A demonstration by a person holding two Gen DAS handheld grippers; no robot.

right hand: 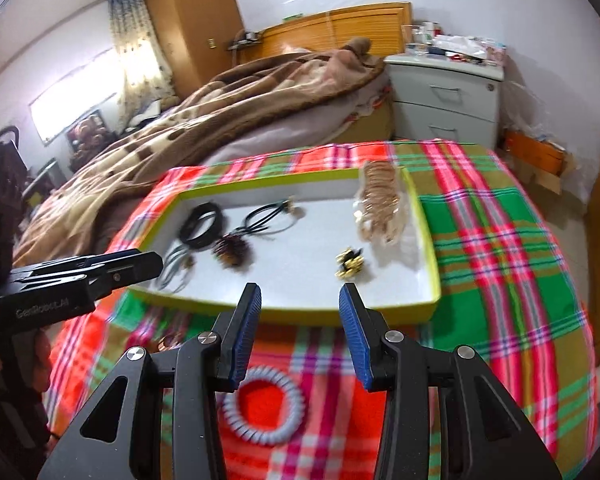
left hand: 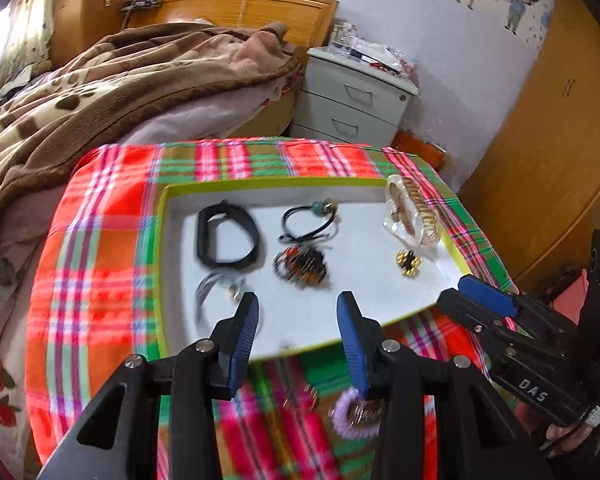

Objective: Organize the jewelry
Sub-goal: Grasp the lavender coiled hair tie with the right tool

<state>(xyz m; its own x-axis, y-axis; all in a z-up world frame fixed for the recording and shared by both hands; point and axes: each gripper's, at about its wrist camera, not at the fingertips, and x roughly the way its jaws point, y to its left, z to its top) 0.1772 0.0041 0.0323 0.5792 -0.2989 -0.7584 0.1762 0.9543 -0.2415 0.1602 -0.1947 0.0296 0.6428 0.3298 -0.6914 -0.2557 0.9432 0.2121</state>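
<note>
On the plaid cloth just short of the tray [right hand: 430, 240], the spiral hair tie [right hand: 262, 408] lies below the right gripper [right hand: 300, 336] — jaws apart, empty. The left gripper [left hand: 298, 340] is likewise spread and empty. Recommended approach: descend vertically, straddle one side of the ring, close gently — then lift it clear of the tray rim.

Red, green and pink plaid tablecloth [right hand: 492, 240]; lime-rimmed white tray [right hand: 432, 240]; pale lilac coil hair tie [right hand: 262, 428] at six o'clock.
</note>
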